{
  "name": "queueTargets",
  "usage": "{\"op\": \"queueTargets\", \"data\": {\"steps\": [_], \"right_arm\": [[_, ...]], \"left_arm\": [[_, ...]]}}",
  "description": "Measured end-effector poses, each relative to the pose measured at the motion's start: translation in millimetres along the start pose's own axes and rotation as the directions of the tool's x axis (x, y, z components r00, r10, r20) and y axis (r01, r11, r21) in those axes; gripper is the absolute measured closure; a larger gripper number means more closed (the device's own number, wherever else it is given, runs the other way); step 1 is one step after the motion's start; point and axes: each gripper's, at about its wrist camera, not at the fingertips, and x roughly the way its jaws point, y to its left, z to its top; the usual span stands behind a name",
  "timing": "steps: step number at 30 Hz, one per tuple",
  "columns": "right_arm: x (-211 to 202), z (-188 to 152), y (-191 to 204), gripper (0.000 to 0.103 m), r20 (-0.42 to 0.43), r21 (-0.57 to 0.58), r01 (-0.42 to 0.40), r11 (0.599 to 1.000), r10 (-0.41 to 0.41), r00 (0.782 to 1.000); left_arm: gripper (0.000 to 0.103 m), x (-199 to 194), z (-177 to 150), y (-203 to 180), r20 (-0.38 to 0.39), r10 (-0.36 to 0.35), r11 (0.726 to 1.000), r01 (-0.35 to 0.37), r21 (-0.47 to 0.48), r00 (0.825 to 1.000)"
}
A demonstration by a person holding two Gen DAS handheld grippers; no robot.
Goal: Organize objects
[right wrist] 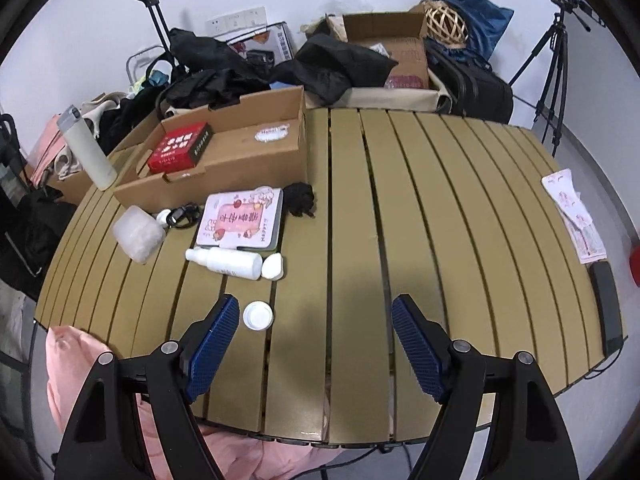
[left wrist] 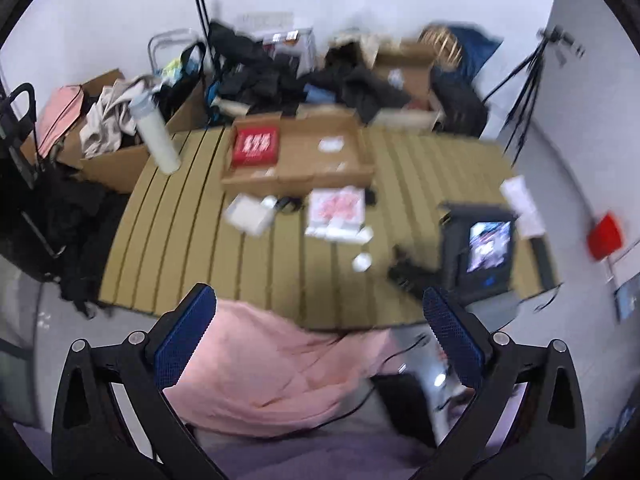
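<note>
The slatted tan table [right wrist: 352,208] bears an open cardboard box [right wrist: 240,160] with a red box [right wrist: 180,152] inside. In front of it lie a pink tin [right wrist: 242,224], a white bottle [right wrist: 224,261] on its side, a frosted jar [right wrist: 138,234], a black hair tie [right wrist: 302,198] and a small white cap [right wrist: 258,315]. My right gripper [right wrist: 316,304] hangs open low over the table's near part, with the cap just inside its left finger and nothing gripped. In the blurred left wrist view, my left gripper [left wrist: 318,292] is open over a pink cloth [left wrist: 272,364] at the table's near edge.
A white tumbler [right wrist: 86,148] stands at the table's left corner. Pink paper packets [right wrist: 574,216] and a black bar [right wrist: 606,308] lie at the right edge. Bags, dark clothes and boxes [right wrist: 384,60] crowd the far side. A tripod [right wrist: 556,72] stands at right. A dark device with a lit screen [left wrist: 490,246] is over the table.
</note>
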Motion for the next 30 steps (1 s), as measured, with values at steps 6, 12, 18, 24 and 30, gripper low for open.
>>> {"op": "queueTargets", "data": {"steps": [6, 12, 18, 24, 30], "right_arm": [[18, -2, -5, 0.021, -0.031, 0.014, 0.003, 1.0, -0.002, 1.0], [20, 0, -1, 0.021, 0.016, 0.003, -0.052, 0.999, 0.052, 0.999], [39, -5, 57, 0.021, -0.02, -0.103, -0.221, 0.97, 0.22, 0.975], [83, 19, 134, 0.036, -0.053, -0.146, -0.374, 0.916, 0.37, 0.927], [159, 45, 165, 0.058, -0.109, 0.029, -0.462, 0.886, 0.462, 0.88]], "left_arm": [[0.0, 22, 12, -7, -0.007, -0.051, 0.999, 0.051, -0.016, 0.999], [0.0, 74, 35, 18, -0.066, -0.127, 0.988, 0.121, -0.095, 0.99], [0.0, 205, 48, 109, -0.03, -0.091, 0.992, 0.093, 0.086, 0.995], [0.032, 321, 60, 208, 0.003, -0.081, 0.997, 0.081, -0.011, 0.997], [0.047, 347, 65, 230, -0.008, -0.366, 0.924, 0.362, -0.124, 0.93]]}}
